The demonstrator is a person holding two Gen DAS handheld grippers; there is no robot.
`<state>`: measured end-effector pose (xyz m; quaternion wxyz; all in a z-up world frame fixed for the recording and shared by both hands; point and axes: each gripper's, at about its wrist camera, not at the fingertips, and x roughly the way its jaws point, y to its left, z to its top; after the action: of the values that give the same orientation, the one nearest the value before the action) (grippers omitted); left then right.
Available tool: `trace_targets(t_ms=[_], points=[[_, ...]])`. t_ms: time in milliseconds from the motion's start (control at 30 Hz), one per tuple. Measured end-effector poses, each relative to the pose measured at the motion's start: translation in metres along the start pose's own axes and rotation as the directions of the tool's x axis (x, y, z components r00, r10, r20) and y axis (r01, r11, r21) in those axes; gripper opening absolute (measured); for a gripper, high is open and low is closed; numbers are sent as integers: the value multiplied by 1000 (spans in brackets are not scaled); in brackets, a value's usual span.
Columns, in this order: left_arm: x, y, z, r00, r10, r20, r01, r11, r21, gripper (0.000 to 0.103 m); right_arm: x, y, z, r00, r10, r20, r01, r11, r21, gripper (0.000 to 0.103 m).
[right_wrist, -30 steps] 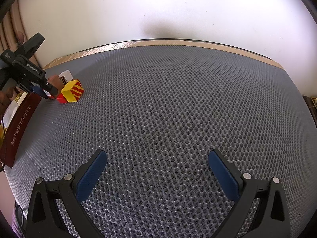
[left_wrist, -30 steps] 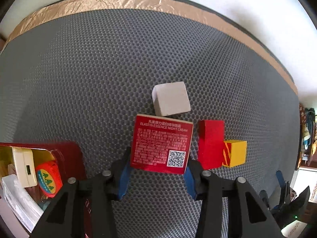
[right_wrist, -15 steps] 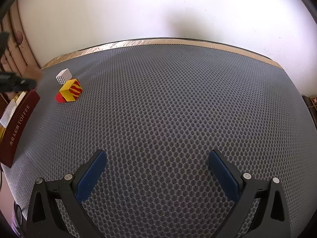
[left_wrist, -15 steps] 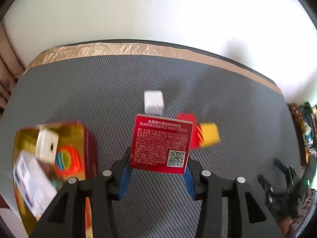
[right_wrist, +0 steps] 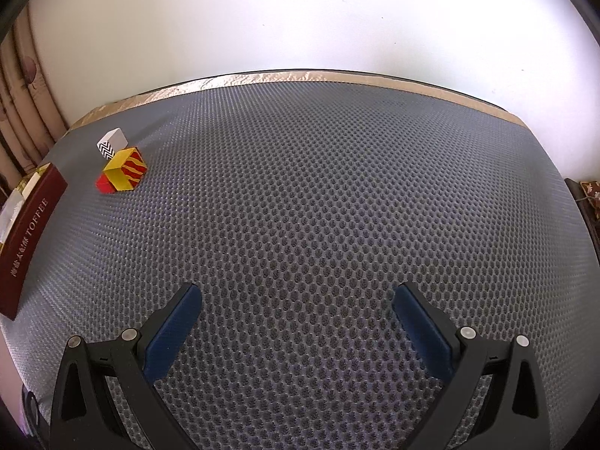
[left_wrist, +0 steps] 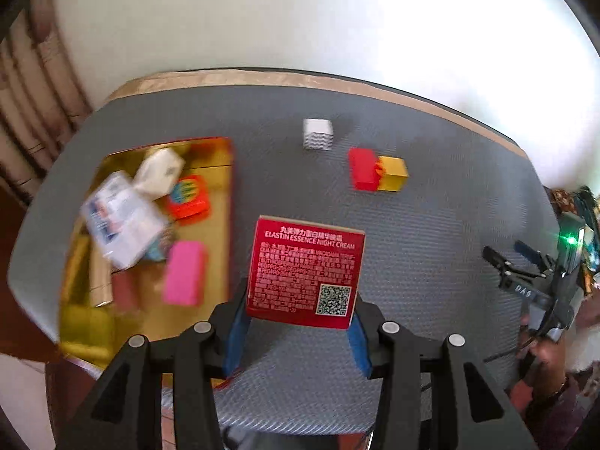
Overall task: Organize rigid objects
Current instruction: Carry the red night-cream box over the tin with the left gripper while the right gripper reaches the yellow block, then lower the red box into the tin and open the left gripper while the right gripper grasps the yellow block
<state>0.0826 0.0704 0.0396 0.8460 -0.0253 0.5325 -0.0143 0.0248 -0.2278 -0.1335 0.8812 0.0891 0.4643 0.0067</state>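
Observation:
My left gripper (left_wrist: pixel 298 320) is shut on a red night cream box (left_wrist: pixel 305 272), held in the air above the grey mat (left_wrist: pixel 431 232), just right of a gold-lined red tin (left_wrist: pixel 221 157). The tin holds several items, among them a pink block (left_wrist: pixel 183 273) and a white packet (left_wrist: pixel 120 217). On the mat beyond lie a white zigzag cube (left_wrist: pixel 318 134), a red block (left_wrist: pixel 362 169) and a yellow block (left_wrist: pixel 392 173). My right gripper (right_wrist: pixel 296 300) stands open over bare mat (right_wrist: pixel 337 187). From there the white cube (right_wrist: pixel 111 143), yellow block (right_wrist: pixel 125 169) and red block (right_wrist: pixel 103 184) sit far left.
The tin's dark red side (right_wrist: pixel 30 236) reading TOFFEE lies at the left edge of the right wrist view. A tan strip (right_wrist: pixel 300 77) borders the mat's far edge against a white wall. The other gripper (left_wrist: pixel 540 285) and a hand show at the right of the left wrist view.
My left gripper has risen and drawn back leftwards with the red box, so the blocks look smaller and the tin has come fully into view. It has left the right wrist view; the right gripper stayed still.

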Motion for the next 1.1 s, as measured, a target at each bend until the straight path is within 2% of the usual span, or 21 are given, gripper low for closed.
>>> trace_targets(t_ms=[100, 233, 333, 467, 600, 667, 700, 733, 867, 933, 1100], points=[[-17, 24, -13, 999, 40, 35, -38, 998, -42, 47, 0, 0, 0, 1000, -10, -7, 10, 1000, -7, 102], [-27, 60, -23, 987, 137, 81, -130, 987, -90, 47, 2, 3, 1, 1000, -22, -20, 21, 999, -25, 102], [-28, 85, -29, 988, 131, 79, -118, 982, -147, 47, -3, 7, 4, 998, 56, -5, -56, 997, -57, 102], [-24, 101, -32, 986, 140, 86, -122, 975, -186, 47, -10, 35, 20, 991, 133, -3, -130, 969, -210, 102], [-19, 106, -34, 984, 151, 89, -132, 972, -194, 47, -14, 72, 50, 972, 232, -19, -223, 905, -363, 96], [-14, 108, -33, 986, 146, 84, -127, 972, -197, 47, -10, 88, 65, 965, 257, -43, -251, 874, -415, 87], [-12, 109, -33, 987, 142, 80, -124, 973, -196, 47, -7, 98, 72, 965, 256, -49, -250, 855, -454, 76], [-9, 109, -33, 988, 138, 73, -122, 974, -193, 47, -1, 109, 79, 966, 252, -58, -248, 839, -484, 69], [0, 113, -33, 993, 110, 47, -99, 975, -198, 47, 18, 142, 89, 967, 224, -124, -252, 758, -601, 67], [3, 115, -33, 993, 108, 38, -98, 975, -198, 47, 27, 147, 95, 958, 231, -168, -285, 730, -622, 67], [11, 120, -33, 996, 89, 16, -83, 974, -213, 47, 37, 155, 107, 959, 200, -201, -283, 669, -687, 67]])
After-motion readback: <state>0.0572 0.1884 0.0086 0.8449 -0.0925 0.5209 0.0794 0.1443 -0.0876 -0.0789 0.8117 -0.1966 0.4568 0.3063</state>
